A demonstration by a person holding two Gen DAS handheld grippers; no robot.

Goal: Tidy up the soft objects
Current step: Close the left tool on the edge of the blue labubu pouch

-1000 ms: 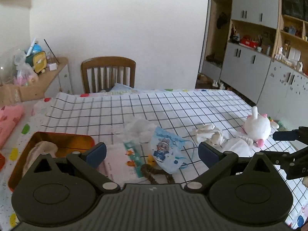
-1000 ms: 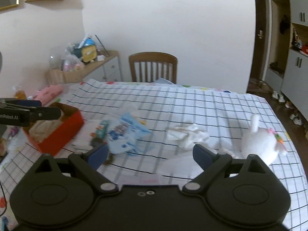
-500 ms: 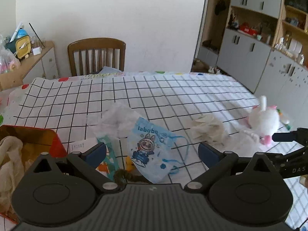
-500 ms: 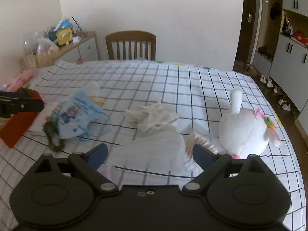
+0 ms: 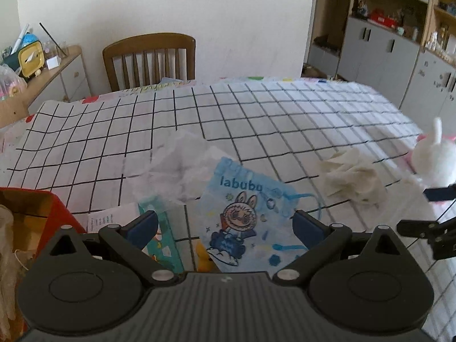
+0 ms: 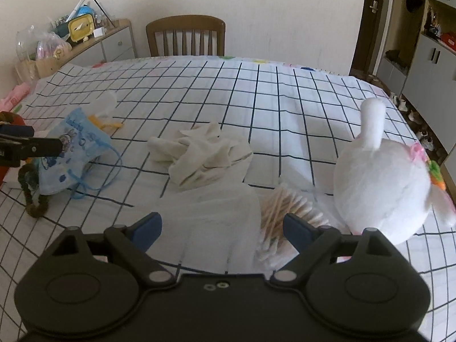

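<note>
Surface: white tablecloth with black grid point(image 5: 256, 119), dining room, wooden slat-back chair point(image 5: 149, 57) at upper centre of both views.

Changes: both cameras have closed in on the table within the last second. The light-blue drawstring pouch printed "labubu" point(image 5: 245, 222) now sits low centre in the left view, between the spread jaws of the left gripper point(image 5: 225, 225), not yet touched. The right gripper point(image 6: 222, 228), also spread and empty, now hovers over a flat white cloth point(image 6: 211, 222). Judgement: two pickups are being lined up; nothing sorted at this moment.

Left view only: red box with tan inside point(image 5: 37, 211) at lower left, holding pale fabric; likely the destination.

Right view only: bundle of cotton swabs point(image 6: 285, 205) beside the white plush rabbit point(image 6: 382, 182); crumpled cream cloth point(image 6: 205, 154) centre; brown braided cord point(image 6: 34, 199) left.
</note>
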